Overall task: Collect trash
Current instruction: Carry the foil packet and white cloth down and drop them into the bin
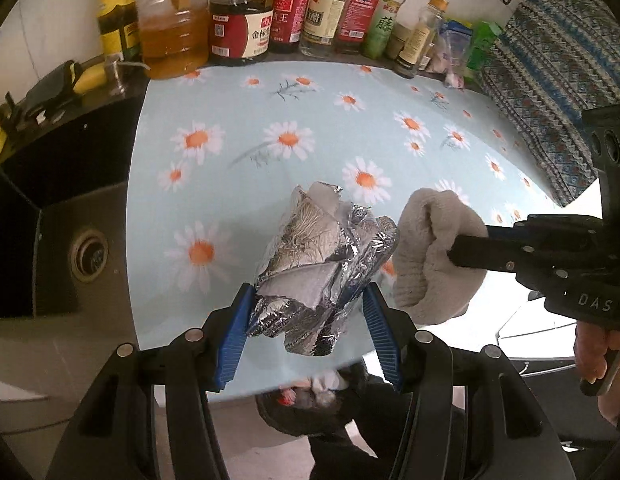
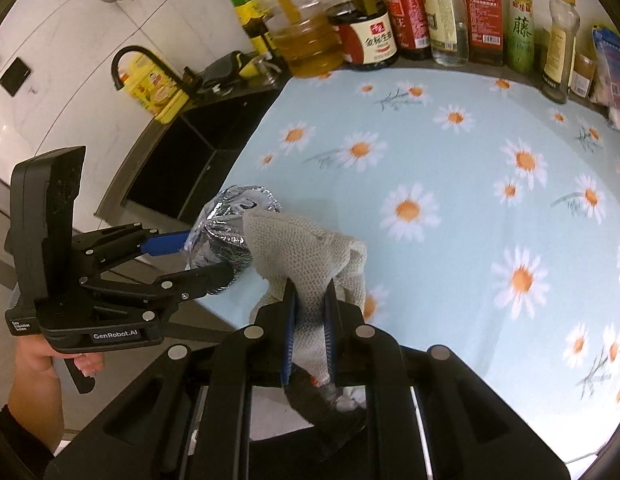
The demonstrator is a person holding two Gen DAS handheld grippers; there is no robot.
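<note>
My left gripper point(image 1: 308, 300) is shut on a crumpled silver foil wrapper point(image 1: 321, 256) and holds it above the front edge of the daisy-print tablecloth point(image 1: 270, 120). My right gripper point(image 2: 310, 312) is shut on a beige knitted glove point(image 2: 306, 256), just right of the foil. In the left wrist view the glove point(image 1: 433, 248) hangs from the right gripper's black fingers point(image 1: 469, 250). In the right wrist view the foil point(image 2: 226, 224) sits between the left gripper's blue pads point(image 2: 166, 244). Below the table edge, a dark bag point(image 1: 310, 404) holds some trash; it also shows in the right wrist view point(image 2: 329, 408).
A row of oil and sauce bottles point(image 1: 246, 12) lines the back of the counter. A dark sink point(image 1: 70, 216) with a drain lies to the left, with a black faucet point(image 2: 142, 60). A patterned blue cloth point(image 1: 549, 80) hangs at the right.
</note>
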